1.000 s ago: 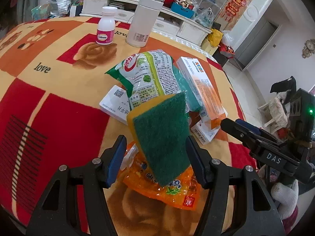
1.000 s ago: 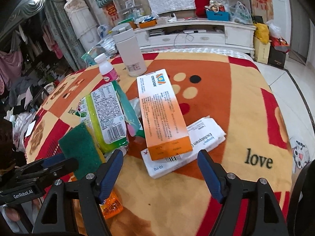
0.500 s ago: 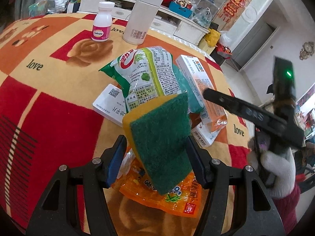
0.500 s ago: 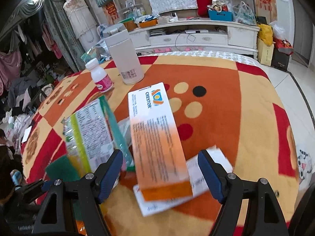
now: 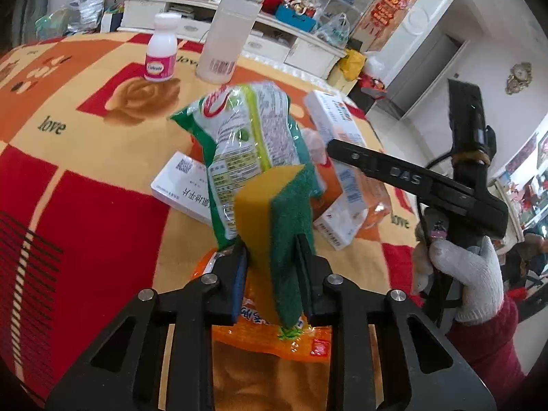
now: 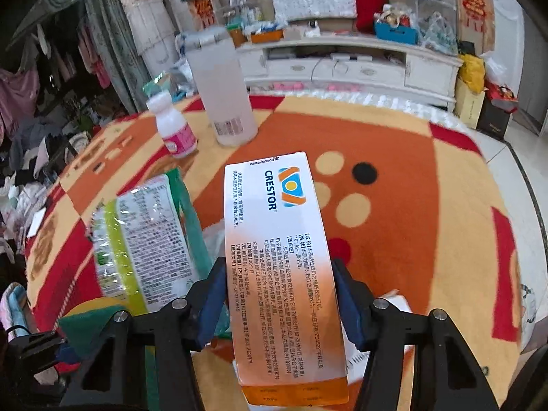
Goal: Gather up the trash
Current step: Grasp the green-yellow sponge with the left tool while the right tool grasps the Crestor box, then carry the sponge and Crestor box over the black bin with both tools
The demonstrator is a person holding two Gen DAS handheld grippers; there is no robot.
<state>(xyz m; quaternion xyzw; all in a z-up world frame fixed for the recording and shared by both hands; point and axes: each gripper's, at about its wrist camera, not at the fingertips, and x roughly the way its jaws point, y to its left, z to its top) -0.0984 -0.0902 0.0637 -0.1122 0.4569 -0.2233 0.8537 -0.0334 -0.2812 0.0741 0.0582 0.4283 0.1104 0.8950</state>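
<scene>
Cluttered room; red, orange and yellow "love" blanket covers the surface. Left claw has just been closing and now pinches the yellow-green sponge upright above an orange packet. Right claw has just been closing; pads press both long sides of the Crestor box. Green snack bag lies between them. White bottle and tall tumbler stand farther back.

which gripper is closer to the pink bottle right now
Left, slightly, as a judgement. The left gripper, shut on the sponge, and the right gripper, shut on the Crestor box, both sit well short of the bottle.
</scene>
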